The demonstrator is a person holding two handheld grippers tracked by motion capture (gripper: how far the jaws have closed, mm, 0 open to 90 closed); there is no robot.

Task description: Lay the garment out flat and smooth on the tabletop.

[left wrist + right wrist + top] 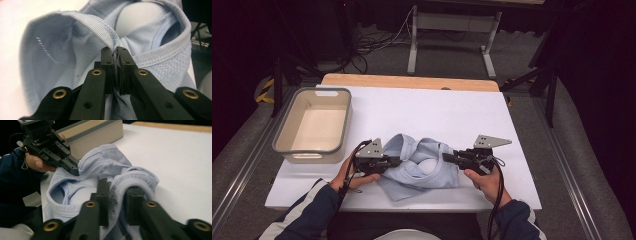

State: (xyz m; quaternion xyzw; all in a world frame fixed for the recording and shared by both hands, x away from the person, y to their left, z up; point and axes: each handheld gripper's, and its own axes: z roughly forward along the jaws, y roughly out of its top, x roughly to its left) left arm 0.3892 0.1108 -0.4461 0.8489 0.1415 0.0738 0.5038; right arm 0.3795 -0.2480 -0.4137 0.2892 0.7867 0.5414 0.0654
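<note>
left gripper (398, 161) jaws clamp garment (424, 167) hem | right gripper (448, 158) jaws grip waistband

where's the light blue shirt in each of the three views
High view: the shirt lies bottom centre, between both grippers.
Left gripper view: its ribbed hem is pinched in the jaws.
Right gripper view: centre, hem between the jaws.
Shared landmark: the left gripper biting it.
</note>
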